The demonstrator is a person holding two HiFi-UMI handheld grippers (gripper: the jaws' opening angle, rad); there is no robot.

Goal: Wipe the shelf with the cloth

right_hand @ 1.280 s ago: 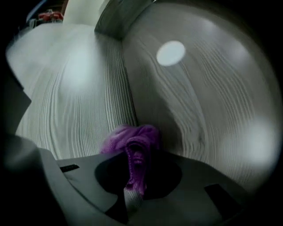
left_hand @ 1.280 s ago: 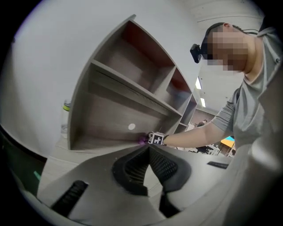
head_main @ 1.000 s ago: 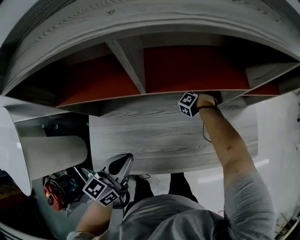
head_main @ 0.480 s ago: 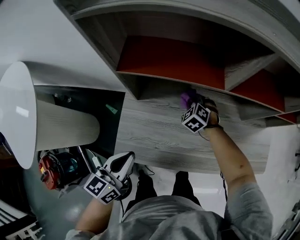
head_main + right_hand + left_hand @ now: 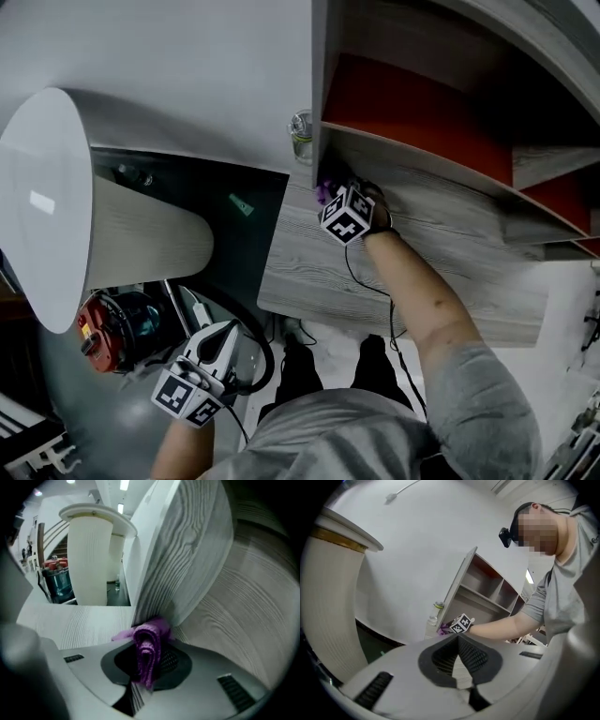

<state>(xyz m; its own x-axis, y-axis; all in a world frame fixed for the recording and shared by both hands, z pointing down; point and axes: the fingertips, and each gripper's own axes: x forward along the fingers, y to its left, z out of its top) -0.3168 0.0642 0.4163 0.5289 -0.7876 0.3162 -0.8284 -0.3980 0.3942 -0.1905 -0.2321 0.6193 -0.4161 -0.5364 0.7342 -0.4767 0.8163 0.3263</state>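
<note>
**A:** What takes up the most room?

**B:** The shelf (image 5: 422, 216), filling the head view from 12 to 4 o'clock. It has grey wood-grain boards and flat red back panels, and its far compartments are cut off by the frame edge. After that comes a smooth white column (image 5: 47, 206) at 9 o'clock, flared at the top.

**A:** And below the shelf?

**B:** A surface (image 5: 309, 277) in the same grey grain juts out towards 6 o'clock. At 8 o'clock there is a red and teal object (image 5: 112, 345), too dim and crowded for me to say what it is.

**A:** What about the tools?

**B:** The right hand-held gripper (image 5: 336, 208) sits near the centre, at the foot of the shelf's upright side panel, which blocks any way past on that side. Its jaws are clamped on the cloth (image 5: 147, 651). The left hand-held gripper (image 5: 458, 644) hangs at 7 o'clock, well apart from the shelf, with its ribbed jaws pressed together and nothing between them.

**A:** Where does the cloth lie?

**B:** It is purple, knitted-looking and rolled into a fold. It is pushed against the bottom edge of the side panel where that meets the surface. From the head, only a scrap shows past the marker cube.

**A:** Anything small nearby?

**B:** A clear bottle (image 5: 301, 137) stands just outside the panel, at 12 o'clock from the cloth. A thin black cable (image 5: 361, 281) trails along the forearm.
</note>
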